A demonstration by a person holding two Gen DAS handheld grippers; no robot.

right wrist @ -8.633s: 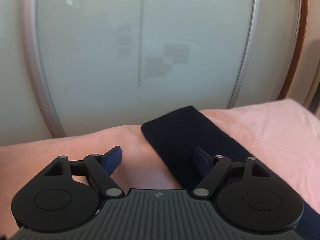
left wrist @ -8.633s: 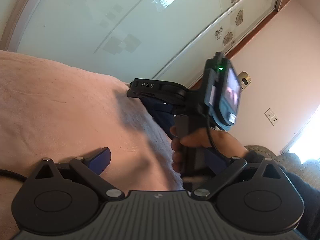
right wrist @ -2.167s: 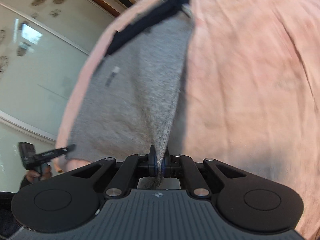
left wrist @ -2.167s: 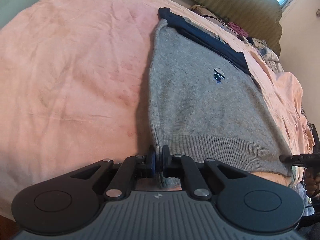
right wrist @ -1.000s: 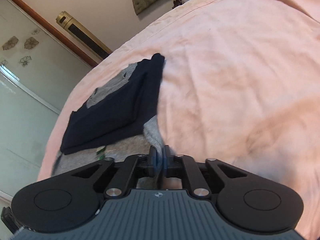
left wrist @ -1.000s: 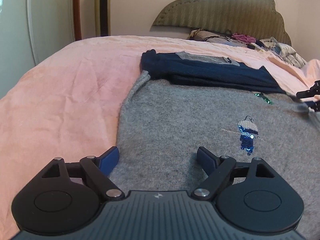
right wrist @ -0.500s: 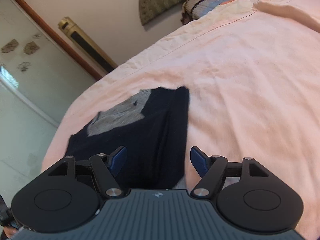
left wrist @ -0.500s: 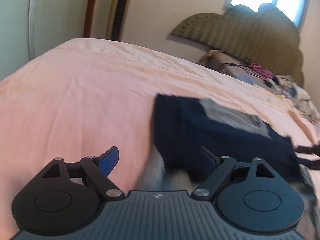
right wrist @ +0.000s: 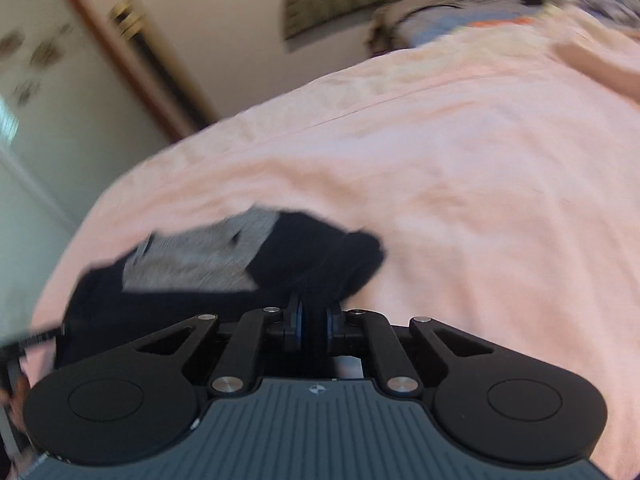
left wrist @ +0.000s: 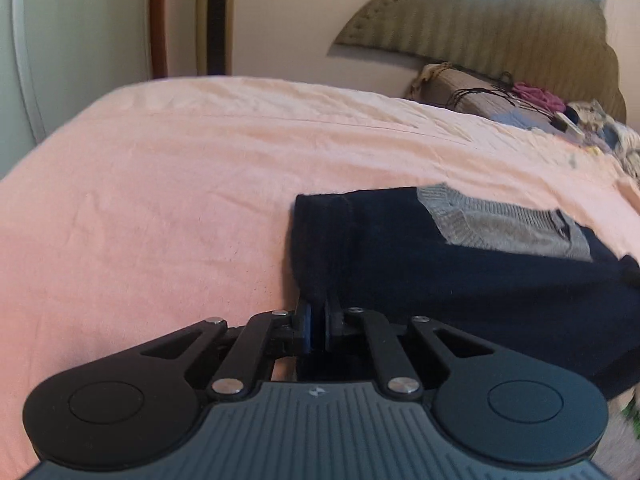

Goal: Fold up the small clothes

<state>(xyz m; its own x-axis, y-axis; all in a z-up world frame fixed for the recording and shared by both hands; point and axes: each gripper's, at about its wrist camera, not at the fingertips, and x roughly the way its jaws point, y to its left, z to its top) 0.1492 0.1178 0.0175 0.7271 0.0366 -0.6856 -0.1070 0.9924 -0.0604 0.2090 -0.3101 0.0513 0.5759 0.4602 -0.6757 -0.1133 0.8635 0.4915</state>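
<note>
A folded navy garment (left wrist: 460,272) with a grey knit patch (left wrist: 508,228) lies on the pink bed sheet (left wrist: 160,200). My left gripper (left wrist: 318,326) is shut on its near left corner. In the right wrist view the same navy garment (right wrist: 312,248) shows blurred, and my right gripper (right wrist: 314,330) is shut on its near right corner. The grey sweater below it is almost wholly hidden.
An olive headboard (left wrist: 480,28) and a pile of clothes and cables (left wrist: 540,108) lie at the far end of the bed. A sliding wardrobe door (left wrist: 60,40) stands at the left. The left gripper shows faintly at the right wrist view's left edge (right wrist: 24,344).
Both grippers were open half a second ago and have closed on the navy garment's near corners. The right wrist view is now blurred by motion.
</note>
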